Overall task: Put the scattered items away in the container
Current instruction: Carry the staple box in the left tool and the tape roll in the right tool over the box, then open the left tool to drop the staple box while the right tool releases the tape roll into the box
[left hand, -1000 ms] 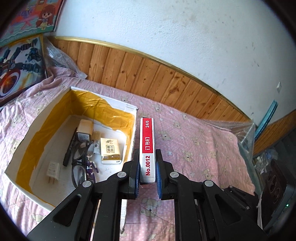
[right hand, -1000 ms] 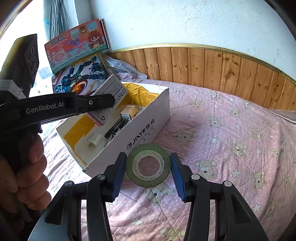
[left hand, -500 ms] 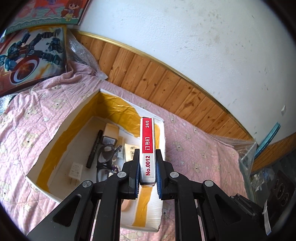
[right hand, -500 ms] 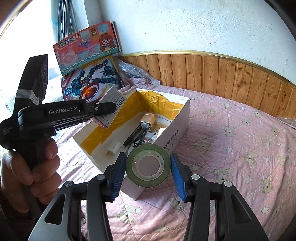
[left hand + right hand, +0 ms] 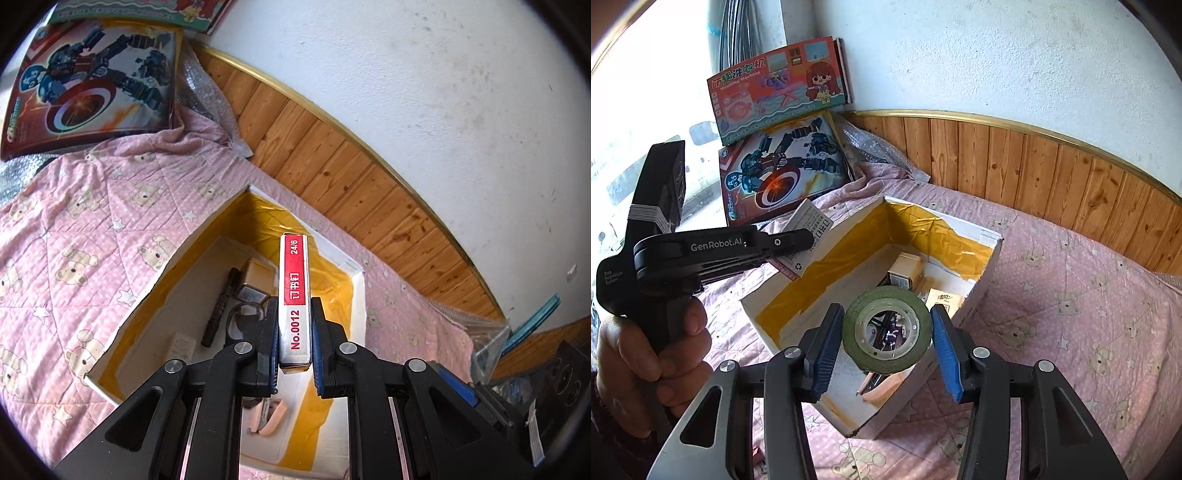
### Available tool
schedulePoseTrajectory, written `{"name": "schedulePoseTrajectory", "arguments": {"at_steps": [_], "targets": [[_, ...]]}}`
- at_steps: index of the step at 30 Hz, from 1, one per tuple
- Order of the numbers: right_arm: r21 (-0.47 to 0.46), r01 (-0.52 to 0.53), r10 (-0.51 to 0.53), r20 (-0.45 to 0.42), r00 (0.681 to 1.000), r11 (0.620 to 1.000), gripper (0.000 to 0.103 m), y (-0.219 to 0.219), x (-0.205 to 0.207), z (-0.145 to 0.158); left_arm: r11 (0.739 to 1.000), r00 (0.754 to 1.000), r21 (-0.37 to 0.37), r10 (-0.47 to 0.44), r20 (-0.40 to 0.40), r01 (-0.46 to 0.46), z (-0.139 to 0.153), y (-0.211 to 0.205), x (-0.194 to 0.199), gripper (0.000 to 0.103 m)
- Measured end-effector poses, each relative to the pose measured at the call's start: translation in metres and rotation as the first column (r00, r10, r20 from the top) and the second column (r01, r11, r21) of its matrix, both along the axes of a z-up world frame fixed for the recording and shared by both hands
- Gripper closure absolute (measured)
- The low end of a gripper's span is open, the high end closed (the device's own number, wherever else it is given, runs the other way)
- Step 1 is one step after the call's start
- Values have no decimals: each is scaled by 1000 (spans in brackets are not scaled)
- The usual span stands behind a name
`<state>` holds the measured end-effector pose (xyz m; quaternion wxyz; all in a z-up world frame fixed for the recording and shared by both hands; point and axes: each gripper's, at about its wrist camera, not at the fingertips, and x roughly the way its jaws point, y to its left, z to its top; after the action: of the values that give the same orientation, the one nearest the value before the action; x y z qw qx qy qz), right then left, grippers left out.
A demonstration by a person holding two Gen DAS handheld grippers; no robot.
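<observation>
You hold two tools over one cardboard box (image 5: pixel 988 266). Your left tool (image 5: pixel 294 345) clamps one staple box (image 5: pixel 293 295); your right tool (image 5: pixel 886 341) grips one tape roll (image 5: pixel 886 328).

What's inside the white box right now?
In the box: glasses, a black pen, a white plug, a tissue pack, a small carton. The claws and their loads hide the near part.
</observation>
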<state>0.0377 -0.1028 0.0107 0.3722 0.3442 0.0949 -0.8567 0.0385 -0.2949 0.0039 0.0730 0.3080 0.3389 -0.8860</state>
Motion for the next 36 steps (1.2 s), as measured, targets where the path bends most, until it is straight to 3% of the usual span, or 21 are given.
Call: {"name": "schedulePoseTrajectory", "arguments": {"at_steps": [7, 13, 20, 30, 36], "targets": [[38, 23, -24, 18, 1000, 999, 54, -18, -40, -3, 996, 995, 41, 72, 74, -75, -19, -16, -11, 89], [101, 19, -20, 12, 1000, 995, 54, -38, -70, -9, 996, 994, 57, 65, 82, -70, -20, -17, -32, 88], [171, 1, -5, 22, 1000, 985, 54, -60, -102, -16, 998, 994, 22, 49, 97, -52, -25, -21, -62, 88], [252, -8, -11, 75, 997, 968, 54, -81, -140, -40, 999, 979, -14, 55, 195, -53, -51, -32, -94, 88], [332, -14, -9, 68, 998, 943, 54, -97, -152, -56, 998, 968, 33, 44, 247, -54, -70, -38, -100, 88]]}}
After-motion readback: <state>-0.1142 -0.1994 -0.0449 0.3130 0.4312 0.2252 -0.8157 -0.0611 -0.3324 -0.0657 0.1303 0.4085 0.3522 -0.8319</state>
